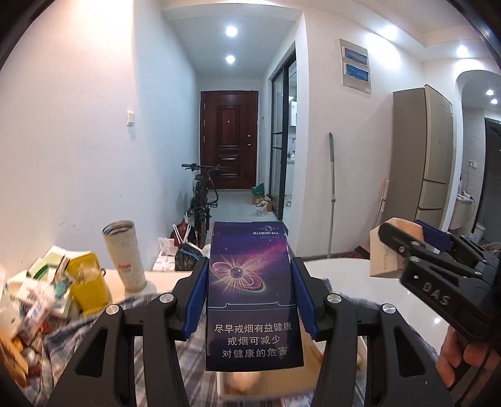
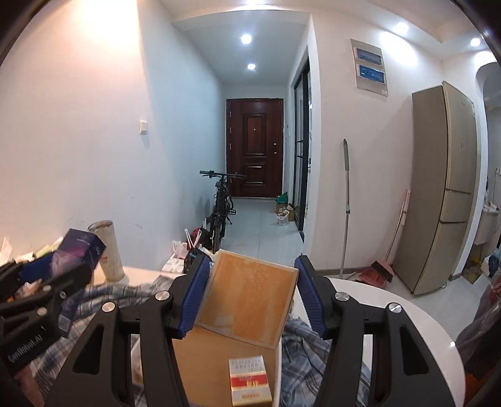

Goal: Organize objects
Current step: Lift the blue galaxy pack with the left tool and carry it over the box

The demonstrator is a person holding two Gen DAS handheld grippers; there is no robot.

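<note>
Bright ceiling spotlights (image 1: 231, 30); fisheye-bent edges, dark corners, blurred foreground clutter (image 1: 40, 294).

Down the hall I see a black bicycle (image 2: 221, 200) before the brown door (image 2: 255, 147); a beige fridge (image 2: 444, 194) stands right.

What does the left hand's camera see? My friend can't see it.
The left gripper holds a purple cigarette box upright above a cluttered table. The right gripper holds a tan box.

Both wrist cameras sit close behind their tongs above the tabletop (image 1: 360, 281), facing down the hallway, sharing the brown door (image 1: 228, 139), bicycle (image 2: 220, 206) and refrigerator (image 2: 444, 188).
</note>
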